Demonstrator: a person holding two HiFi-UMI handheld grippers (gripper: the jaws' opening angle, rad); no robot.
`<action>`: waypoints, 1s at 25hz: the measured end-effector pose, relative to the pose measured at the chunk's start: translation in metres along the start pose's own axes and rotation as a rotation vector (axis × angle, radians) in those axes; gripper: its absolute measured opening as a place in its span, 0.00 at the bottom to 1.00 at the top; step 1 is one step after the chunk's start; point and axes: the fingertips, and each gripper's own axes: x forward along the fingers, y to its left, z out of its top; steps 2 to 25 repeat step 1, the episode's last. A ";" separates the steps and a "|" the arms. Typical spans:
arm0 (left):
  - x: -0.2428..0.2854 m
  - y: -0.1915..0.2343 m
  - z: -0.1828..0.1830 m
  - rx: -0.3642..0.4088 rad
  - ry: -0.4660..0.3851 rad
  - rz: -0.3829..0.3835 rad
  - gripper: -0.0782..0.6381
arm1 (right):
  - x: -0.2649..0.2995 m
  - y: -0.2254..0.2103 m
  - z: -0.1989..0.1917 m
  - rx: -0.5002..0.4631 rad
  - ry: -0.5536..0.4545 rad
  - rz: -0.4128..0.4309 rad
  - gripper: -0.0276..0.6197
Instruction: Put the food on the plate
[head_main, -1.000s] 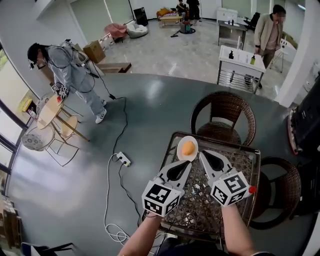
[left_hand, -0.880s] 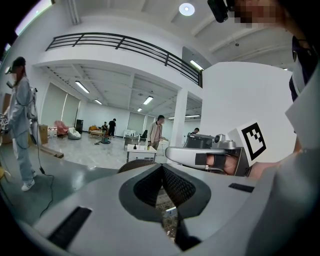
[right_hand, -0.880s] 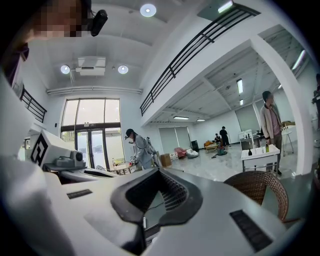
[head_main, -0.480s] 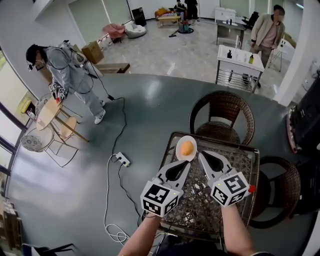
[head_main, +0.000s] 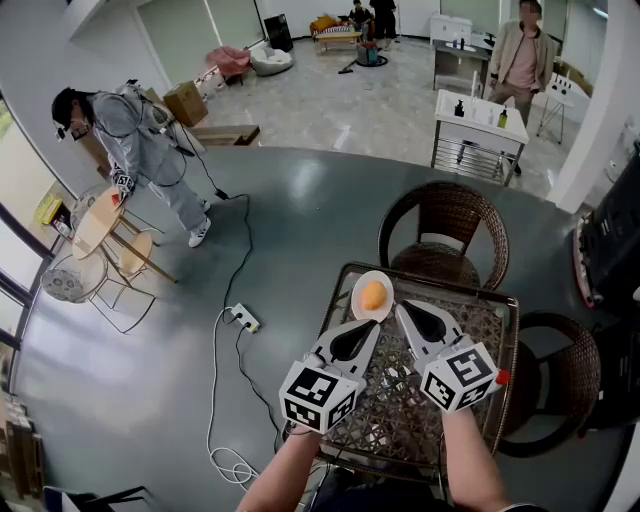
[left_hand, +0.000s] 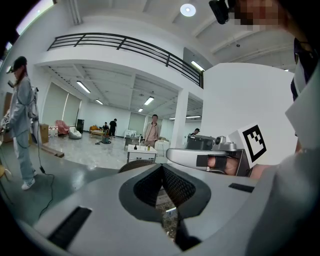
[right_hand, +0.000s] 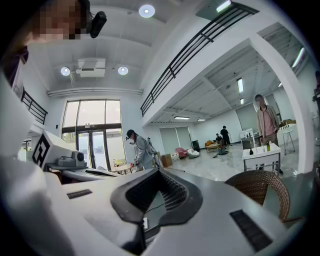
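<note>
Food (head_main: 373, 295), a round orange piece, already sits on the white plate (head_main: 358, 303) at frame centre, at the far-left corner of the bench (head_main: 480, 335). Task looks done or nearly so. Left gripper (head_main: 371, 326) & right gripper (head_main: 402, 308) both have jaws together w/ nothing between them. Their tips are just below the plate, pointing up-frame at it.

Risks, as I judge them:
- Plate is close to the bench edge, so a forward nudge from either tip could slide it off onto the floor (head_main: 300, 210).
- Food looks round, so it prob. rolls if the plate gets bumped or tilted.
- Right tip is nearest the rim, so a careless pull-away could clip it.

Bench is small w/ a woven wicker top in a dark frame; poss. glass over it, can't tell. A wicker chair (head_main: 445, 225) is just above it in frame, and a second chair (head_main: 560, 385) is at right.

Room is a big open hall w/ a glossy grey floor. A power strip (head_main: 246, 319) & cable (head_main: 215, 400) lie left of the bench. One person (head_main: 135, 135) is upper left. Another person (head_main: 522, 60) is upper right, behind a white cart (head_main: 480, 125).
</note>
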 end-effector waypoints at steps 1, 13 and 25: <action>0.000 0.000 0.000 -0.001 0.000 -0.001 0.12 | 0.000 0.000 0.000 0.000 0.001 0.000 0.05; 0.000 0.000 0.000 -0.001 0.000 -0.001 0.12 | 0.000 0.000 0.000 0.000 0.001 0.000 0.05; 0.000 0.000 0.000 -0.001 0.000 -0.001 0.12 | 0.000 0.000 0.000 0.000 0.001 0.000 0.05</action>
